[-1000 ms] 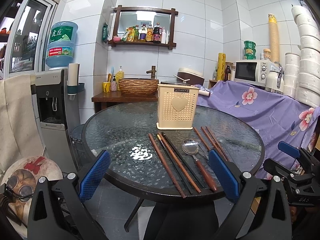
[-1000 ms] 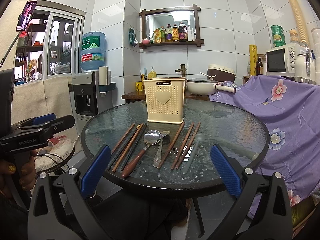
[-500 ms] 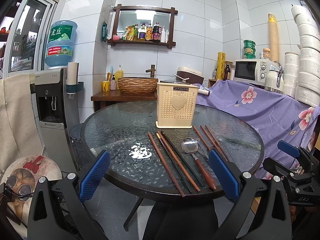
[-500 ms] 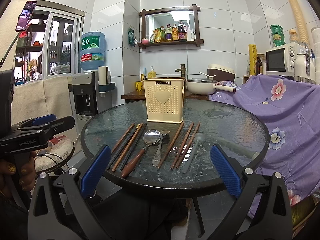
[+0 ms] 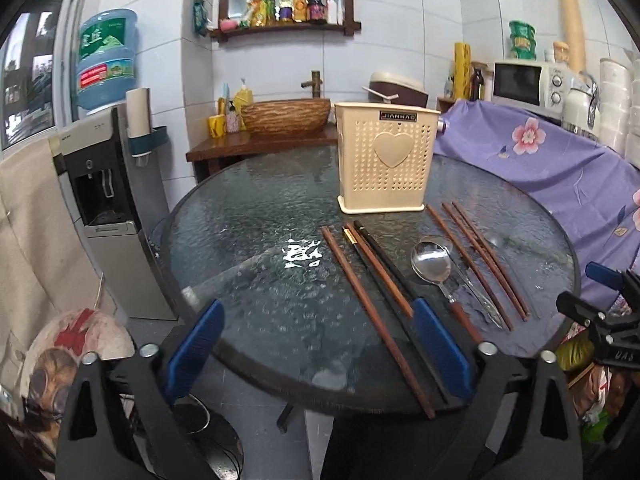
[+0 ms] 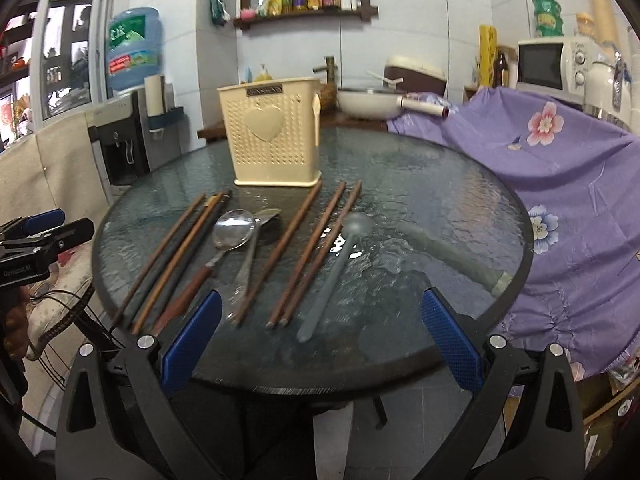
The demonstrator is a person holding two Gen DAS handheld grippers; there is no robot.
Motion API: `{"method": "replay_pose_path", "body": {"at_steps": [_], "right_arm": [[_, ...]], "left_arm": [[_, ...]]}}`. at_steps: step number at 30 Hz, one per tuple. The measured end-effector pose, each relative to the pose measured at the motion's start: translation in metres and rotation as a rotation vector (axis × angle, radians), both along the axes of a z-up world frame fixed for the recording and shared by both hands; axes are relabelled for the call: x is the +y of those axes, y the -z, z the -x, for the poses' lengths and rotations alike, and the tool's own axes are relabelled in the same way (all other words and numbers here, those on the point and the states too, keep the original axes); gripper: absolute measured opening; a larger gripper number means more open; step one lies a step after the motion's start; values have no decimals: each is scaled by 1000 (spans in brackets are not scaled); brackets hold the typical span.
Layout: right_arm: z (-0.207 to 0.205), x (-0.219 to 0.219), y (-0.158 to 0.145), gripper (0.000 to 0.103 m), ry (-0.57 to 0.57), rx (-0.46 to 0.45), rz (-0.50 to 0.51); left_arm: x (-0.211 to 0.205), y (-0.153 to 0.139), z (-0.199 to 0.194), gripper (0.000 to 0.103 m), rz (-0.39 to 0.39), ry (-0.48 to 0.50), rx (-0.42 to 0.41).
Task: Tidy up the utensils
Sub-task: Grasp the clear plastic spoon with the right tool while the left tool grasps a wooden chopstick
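The cream perforated utensil holder point(image 5: 386, 164) stands upright at the far side of the round glass table point(image 5: 248, 216), ahead of both grippers; its inside cannot be seen. Chopsticks point(image 6: 298, 252) and a metal spoon point(image 5: 432, 264) lie loose on the glass between holder and grippers, with a grey spoon point(image 6: 338, 268) just beyond the right gripper point(image 6: 320, 340). The left gripper point(image 5: 316, 350) has just been narrowing a little but stands wide apart with nothing clamped; the right gripper gapes empty too. A plate on the holder reads JIANHAO. A water dispenser point(image 5: 100, 184) stands off left, purple floral cloth point(image 6: 560, 184) to the right
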State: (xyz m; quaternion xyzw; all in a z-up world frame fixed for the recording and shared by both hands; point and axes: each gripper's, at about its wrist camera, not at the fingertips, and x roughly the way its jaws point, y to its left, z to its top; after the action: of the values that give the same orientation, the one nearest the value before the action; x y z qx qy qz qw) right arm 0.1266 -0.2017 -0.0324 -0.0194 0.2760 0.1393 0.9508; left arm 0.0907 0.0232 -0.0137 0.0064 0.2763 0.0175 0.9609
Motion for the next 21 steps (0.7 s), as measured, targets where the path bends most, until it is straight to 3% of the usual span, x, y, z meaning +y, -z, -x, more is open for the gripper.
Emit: {"method": "replay_pose_path", "body": {"at_steps": [3, 7, 14, 18, 21], "right_arm": [[-33, -2, -1, 97, 3, 40, 51], [-75, -8, 1, 79, 3, 127, 56], [-118, 4, 6, 64, 6, 226, 146], [-136, 4, 14, 52, 26, 298, 133], [-140, 4, 20, 50, 30, 330, 138]], "left_arm": [[1, 3, -27, 77, -18, 21, 58], [9, 9, -56, 68, 31, 49, 137], [13, 16, -91, 63, 20, 48, 192], [14, 22, -101, 61, 20, 51, 218], [13, 23, -106, 61, 15, 57, 227]]}}
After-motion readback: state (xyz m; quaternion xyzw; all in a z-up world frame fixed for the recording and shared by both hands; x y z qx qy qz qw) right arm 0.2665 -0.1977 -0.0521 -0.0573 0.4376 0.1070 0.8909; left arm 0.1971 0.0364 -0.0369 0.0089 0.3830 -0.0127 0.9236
